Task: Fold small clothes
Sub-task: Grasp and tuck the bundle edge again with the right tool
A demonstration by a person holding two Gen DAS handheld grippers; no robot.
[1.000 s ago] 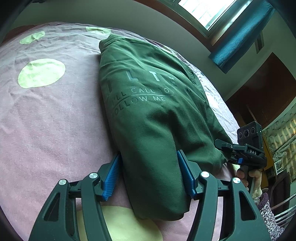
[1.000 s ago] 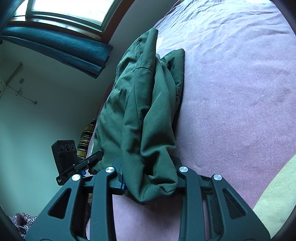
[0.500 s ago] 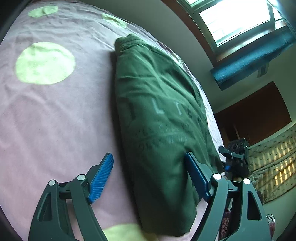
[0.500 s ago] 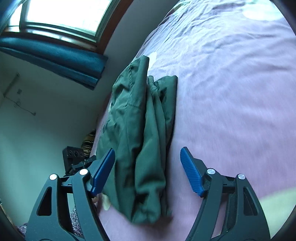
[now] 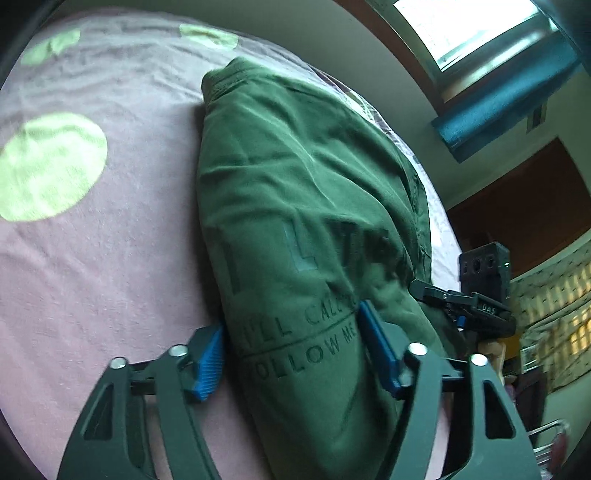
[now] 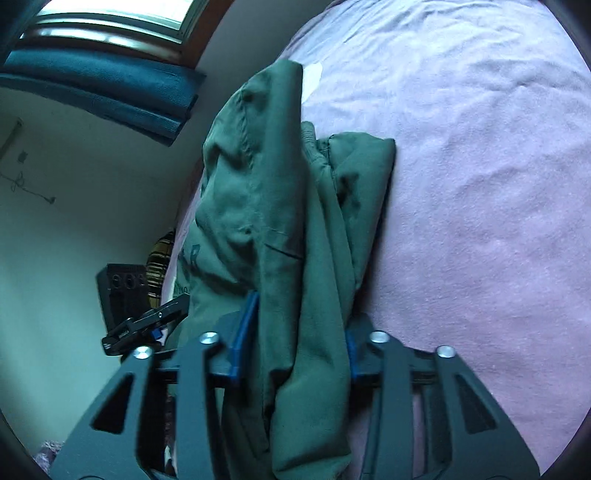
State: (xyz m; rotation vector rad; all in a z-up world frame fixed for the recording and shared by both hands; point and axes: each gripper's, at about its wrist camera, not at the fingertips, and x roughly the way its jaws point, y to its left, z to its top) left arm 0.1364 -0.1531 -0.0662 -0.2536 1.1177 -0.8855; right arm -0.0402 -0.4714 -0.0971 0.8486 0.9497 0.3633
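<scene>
Pink bedsheet: both grippers, open earlier, again clamp the green shirt.

shirt on bedspread (window behind)

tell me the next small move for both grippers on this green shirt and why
Probably lift both together and carry the near end toward the far end. The left gripper and right gripper each pinch a bunch of the green shirt, which lies lengthwise on the pink bedspread, not yet halved.
</scene>
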